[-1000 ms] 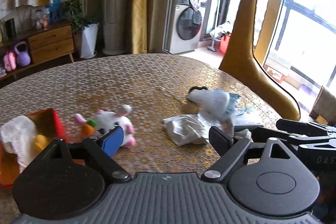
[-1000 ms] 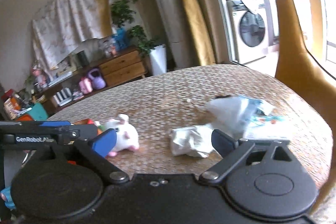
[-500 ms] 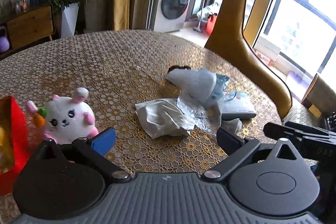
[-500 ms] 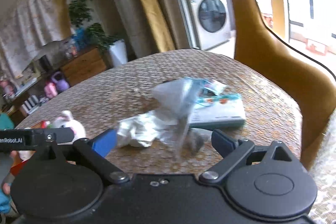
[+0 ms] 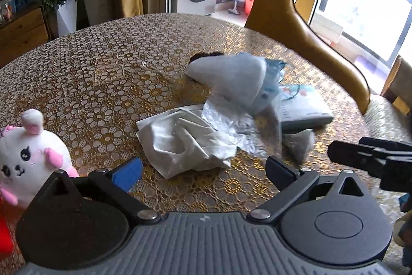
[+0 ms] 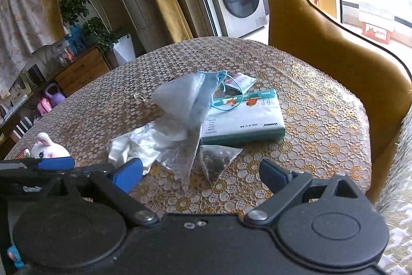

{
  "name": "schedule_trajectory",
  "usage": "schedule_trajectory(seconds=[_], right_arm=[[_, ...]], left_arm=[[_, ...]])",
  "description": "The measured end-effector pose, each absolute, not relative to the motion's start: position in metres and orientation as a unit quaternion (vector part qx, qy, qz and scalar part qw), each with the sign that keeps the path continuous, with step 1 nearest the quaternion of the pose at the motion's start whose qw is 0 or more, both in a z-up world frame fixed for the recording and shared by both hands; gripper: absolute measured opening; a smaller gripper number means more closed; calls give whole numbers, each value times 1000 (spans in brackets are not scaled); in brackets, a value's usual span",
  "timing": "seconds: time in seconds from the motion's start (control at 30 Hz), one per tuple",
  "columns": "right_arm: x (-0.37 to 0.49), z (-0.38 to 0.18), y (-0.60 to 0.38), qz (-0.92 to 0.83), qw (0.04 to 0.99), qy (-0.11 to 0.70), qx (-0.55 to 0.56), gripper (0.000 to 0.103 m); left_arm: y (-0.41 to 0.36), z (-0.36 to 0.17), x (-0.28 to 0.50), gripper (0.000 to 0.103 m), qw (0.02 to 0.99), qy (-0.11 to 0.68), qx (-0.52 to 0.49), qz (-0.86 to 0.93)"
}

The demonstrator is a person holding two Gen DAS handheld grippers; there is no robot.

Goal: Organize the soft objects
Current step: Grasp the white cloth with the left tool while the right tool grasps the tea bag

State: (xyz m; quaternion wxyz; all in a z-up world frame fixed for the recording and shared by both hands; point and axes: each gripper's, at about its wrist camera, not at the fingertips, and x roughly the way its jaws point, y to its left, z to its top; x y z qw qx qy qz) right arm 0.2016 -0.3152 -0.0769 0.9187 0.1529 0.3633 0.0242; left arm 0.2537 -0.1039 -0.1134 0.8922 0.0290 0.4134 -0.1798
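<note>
Soft things lay mid-bench (image 5: 103, 63): a crumpled white cloth (image 5: 180, 141), a face mask (image 6: 190, 97) leaning on a tissue pack (image 6: 247, 117), a plush bunny (image 5: 28, 159) at the left. Both the left hand-held gripper (image 5: 203, 172) and right hand-held gripper (image 6: 200, 174) hovered spread, holding nothing.

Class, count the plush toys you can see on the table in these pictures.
1: a white and pink bunny plush at the table's left edge, left of the crumpled white cloth. Others may be hidden outside the views.
</note>
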Motion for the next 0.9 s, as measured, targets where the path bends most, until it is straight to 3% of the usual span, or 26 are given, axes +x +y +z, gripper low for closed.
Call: schedule_trajectory(seconds=[0.63, 0.9], right_arm=[[249, -110, -309, 25, 908, 396, 132, 79], [256, -120, -305, 13, 906, 408, 114, 67]], left_arm=[[-116, -161, 304, 102, 879, 446, 40, -162], [-120, -164, 306, 99, 885, 436, 49, -158]])
